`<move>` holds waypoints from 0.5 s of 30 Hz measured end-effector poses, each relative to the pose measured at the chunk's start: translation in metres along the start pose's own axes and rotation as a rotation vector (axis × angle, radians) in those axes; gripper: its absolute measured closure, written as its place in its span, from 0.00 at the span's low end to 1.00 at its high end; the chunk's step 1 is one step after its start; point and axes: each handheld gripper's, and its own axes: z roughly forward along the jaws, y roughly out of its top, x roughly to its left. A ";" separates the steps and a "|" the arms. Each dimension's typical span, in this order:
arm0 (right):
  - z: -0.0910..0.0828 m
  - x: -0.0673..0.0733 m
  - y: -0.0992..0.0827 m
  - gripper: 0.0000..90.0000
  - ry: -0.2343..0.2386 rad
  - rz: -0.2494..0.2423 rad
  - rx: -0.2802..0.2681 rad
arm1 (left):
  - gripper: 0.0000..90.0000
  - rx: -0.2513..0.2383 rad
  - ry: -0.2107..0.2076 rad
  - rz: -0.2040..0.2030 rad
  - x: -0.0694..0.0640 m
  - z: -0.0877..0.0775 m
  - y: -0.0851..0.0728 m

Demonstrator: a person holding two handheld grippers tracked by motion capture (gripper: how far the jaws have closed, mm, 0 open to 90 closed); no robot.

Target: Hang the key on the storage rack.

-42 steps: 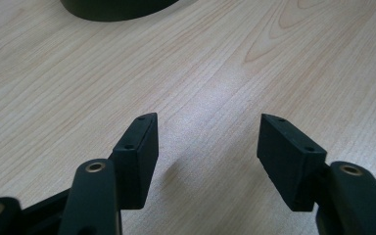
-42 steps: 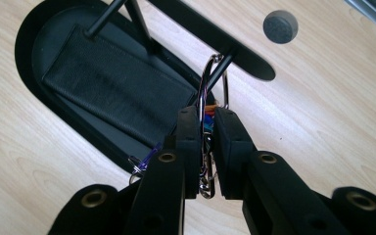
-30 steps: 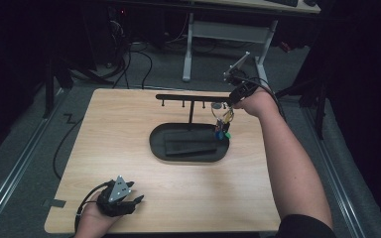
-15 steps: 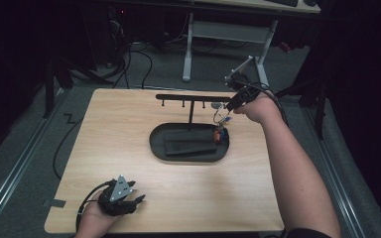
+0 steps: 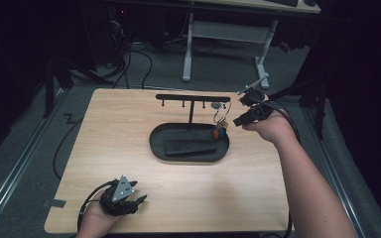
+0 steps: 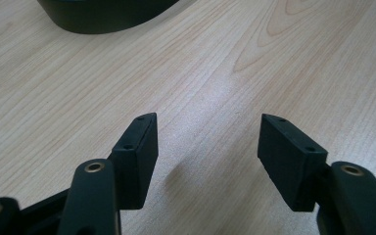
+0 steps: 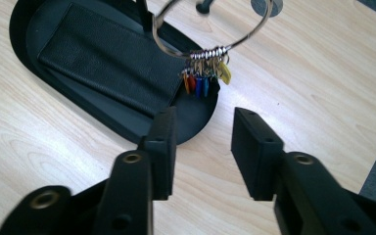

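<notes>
a black oval tray (image 5: 158, 148) sits mid-worktop (image 5: 129, 119) with a dark leather pad (image 7: 107, 63) lying in it and a black t-shaped hook rack (image 5: 192, 98) rising from it. the key ring (image 7: 210, 29) hangs from the rack's right end, a big steel loop with small coloured tags bunched at its bottom, over the tray's right edge. the right tool (image 7: 203, 147), released and just been opening, has nothing between its jaws and sits just beside the keys. the left tool (image 6: 208, 152) is spread wide and empty over bare wood at the near left corner.

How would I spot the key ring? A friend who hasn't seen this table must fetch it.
On the wooden table stands a black oval tray with a T-shaped hook rack. From the rack's right end hangs the key ring: a large silver loop carrying small coloured tags, the one bright thing there.
</notes>
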 end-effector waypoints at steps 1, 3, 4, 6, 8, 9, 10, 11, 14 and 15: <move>0.000 0.000 -0.004 0.66 0.003 0.008 -0.008 | 0.45 0.000 0.000 0.001 0.000 0.000 0.000; 0.001 0.002 -0.012 0.64 0.015 0.009 -0.016 | 0.45 -0.001 0.000 0.001 0.000 0.001 0.000; 0.002 0.003 -0.016 0.62 0.013 0.002 -0.023 | 0.45 0.000 0.000 0.002 0.000 0.001 0.000; 0.005 0.004 -0.025 0.60 0.026 0.014 -0.038 | 0.45 0.003 -0.004 0.005 -0.001 0.001 0.001; 0.009 0.006 -0.034 0.57 0.042 0.020 -0.053 | 0.45 0.004 -0.005 0.009 -0.002 0.002 0.001; 0.013 0.007 -0.039 0.56 0.054 0.021 -0.051 | 0.45 0.004 -0.006 0.009 -0.002 0.002 0.001; 0.016 0.008 -0.043 0.55 0.057 0.018 -0.048 | 0.45 0.005 -0.006 0.009 -0.002 0.002 0.001; 0.019 0.009 -0.048 0.54 0.056 0.017 -0.050 | 0.45 0.004 -0.006 0.008 -0.002 0.002 0.001; 0.026 0.011 -0.062 0.51 0.064 0.021 -0.072 | 0.45 0.003 -0.006 0.006 -0.003 0.003 0.001; 0.028 0.012 -0.067 0.51 0.065 0.024 -0.079 | 0.45 0.003 -0.007 0.005 -0.003 0.003 0.001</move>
